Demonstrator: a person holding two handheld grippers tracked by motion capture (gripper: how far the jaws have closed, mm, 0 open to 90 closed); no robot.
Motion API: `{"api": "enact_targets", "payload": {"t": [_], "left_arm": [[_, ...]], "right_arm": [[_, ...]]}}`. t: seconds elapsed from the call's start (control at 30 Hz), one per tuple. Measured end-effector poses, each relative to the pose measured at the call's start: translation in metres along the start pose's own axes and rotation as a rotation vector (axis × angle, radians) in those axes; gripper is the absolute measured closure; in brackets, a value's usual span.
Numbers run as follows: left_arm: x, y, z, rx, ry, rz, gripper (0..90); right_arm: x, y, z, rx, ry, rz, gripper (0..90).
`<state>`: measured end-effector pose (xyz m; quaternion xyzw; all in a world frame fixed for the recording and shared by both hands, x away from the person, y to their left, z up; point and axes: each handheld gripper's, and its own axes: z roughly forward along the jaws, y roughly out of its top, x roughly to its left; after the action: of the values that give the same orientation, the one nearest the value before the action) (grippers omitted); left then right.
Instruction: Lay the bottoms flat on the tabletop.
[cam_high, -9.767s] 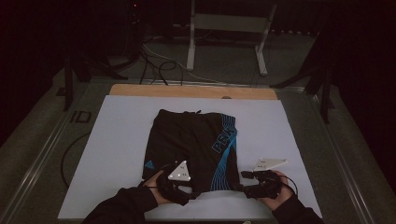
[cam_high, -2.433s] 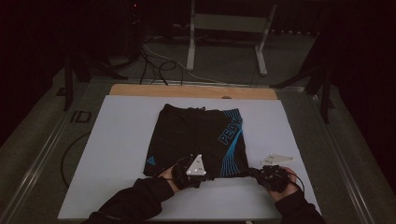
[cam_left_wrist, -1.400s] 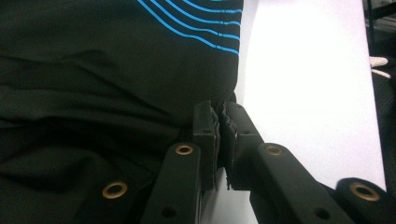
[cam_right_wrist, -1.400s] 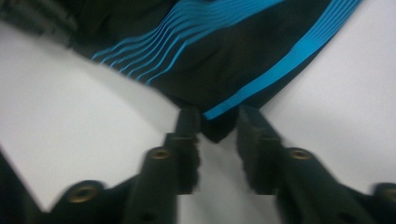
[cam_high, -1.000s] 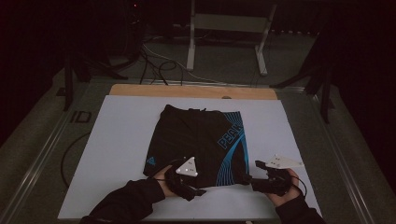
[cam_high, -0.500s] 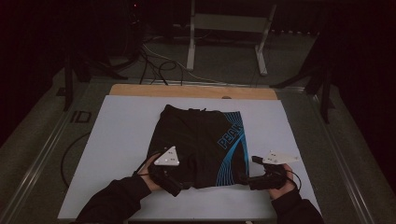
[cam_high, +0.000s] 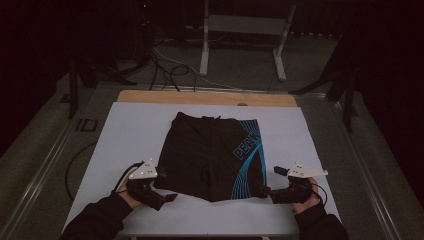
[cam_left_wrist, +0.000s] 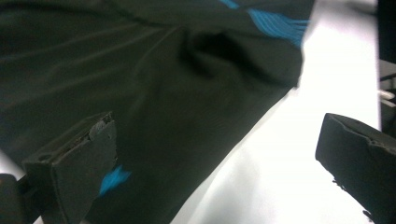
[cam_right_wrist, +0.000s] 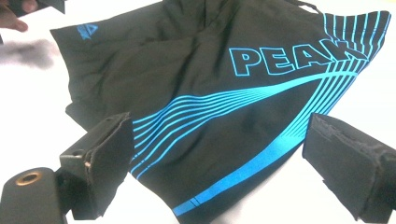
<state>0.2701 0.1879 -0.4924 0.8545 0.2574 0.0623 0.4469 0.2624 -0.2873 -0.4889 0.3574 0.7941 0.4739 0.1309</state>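
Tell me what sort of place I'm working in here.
Probably a lab or recording workspace, not a home: a white-covered table carrying only black shorts, loose cables on the floor beyond it, and a metal stand in a dark room.

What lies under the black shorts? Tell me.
The black shorts lie flat on the white table cover, which shows all around them. Whether anything is tucked beneath cannot be seen, since the fabric covers that patch.
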Motion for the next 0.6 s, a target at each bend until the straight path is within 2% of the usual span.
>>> {"api": "enact_targets", "payload": {"t": [0.17,0.3,0.4,0.47,0.53,0.6], "left_arm": [[0.002,-0.017,-0.015,0.006,0.018,-0.023,0.4],[0.005,-0.025,-0.024,-0.004,0.031,-0.032,0.3],[0.007,-0.028,-0.030,-0.026,0.028,-0.038,0.3],[0.012,-0.037,-0.038,-0.042,0.021,-0.055,0.3],[0.014,-0.039,-0.039,-0.042,0.025,-0.058,0.3],[0.018,-0.042,-0.041,-0.060,0.038,-0.086,0.3]], "right_arm": [[0.002,-0.001,0.000,-0.014,-0.007,-0.020,9.4],[0.002,-0.005,0.004,0.001,0.018,-0.036,9.4],[0.003,-0.006,0.005,0.002,0.020,-0.043,9.3],[0.002,-0.010,0.007,-0.014,0.038,-0.059,9.3],[0.001,-0.010,0.008,-0.022,0.037,-0.062,9.3],[0.001,-0.010,0.008,-0.021,0.044,-0.058,9.3]]}}
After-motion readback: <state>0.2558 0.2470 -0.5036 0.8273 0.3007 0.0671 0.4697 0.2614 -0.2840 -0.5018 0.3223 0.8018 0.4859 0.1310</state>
